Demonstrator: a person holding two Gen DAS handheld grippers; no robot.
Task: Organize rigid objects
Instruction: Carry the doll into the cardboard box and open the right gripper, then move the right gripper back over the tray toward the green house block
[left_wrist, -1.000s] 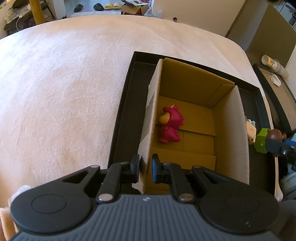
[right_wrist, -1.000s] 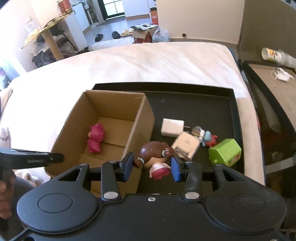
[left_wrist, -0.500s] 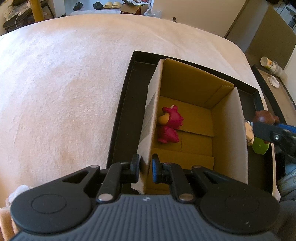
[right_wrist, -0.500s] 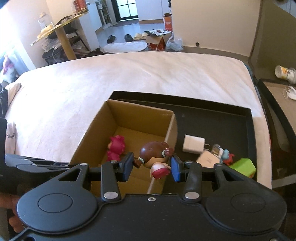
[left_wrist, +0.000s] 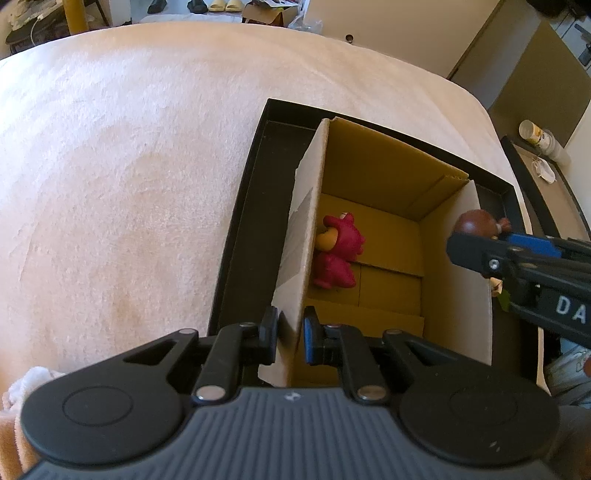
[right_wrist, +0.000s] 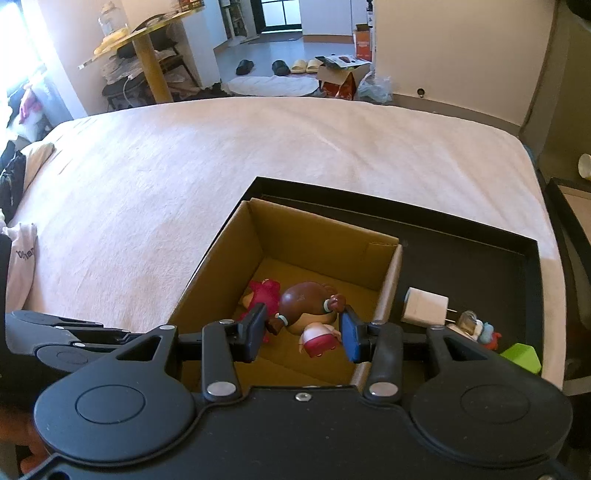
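Left gripper (left_wrist: 290, 332): jaws clamped on the near left wall of the cardboard box (left_wrist: 373, 170), at 6 o'clock of the box. The box stands in the black tray (right_wrist: 480, 236). A red figurine (right_wrist: 264, 295) lies on the box floor. Right gripper (right_wrist: 303, 328): clamped on a brown-haired figurine (right_wrist: 304, 304), held over the box interior. At 3 o'clock, on the tray: white charger (right_wrist: 424, 306), green block (right_wrist: 522, 356).

Brown-haired figurine (right_wrist: 303, 308) in right claw (right_wrist: 303, 332) above cardboard box (right_wrist: 325, 236); red toy (right_wrist: 264, 293) inside
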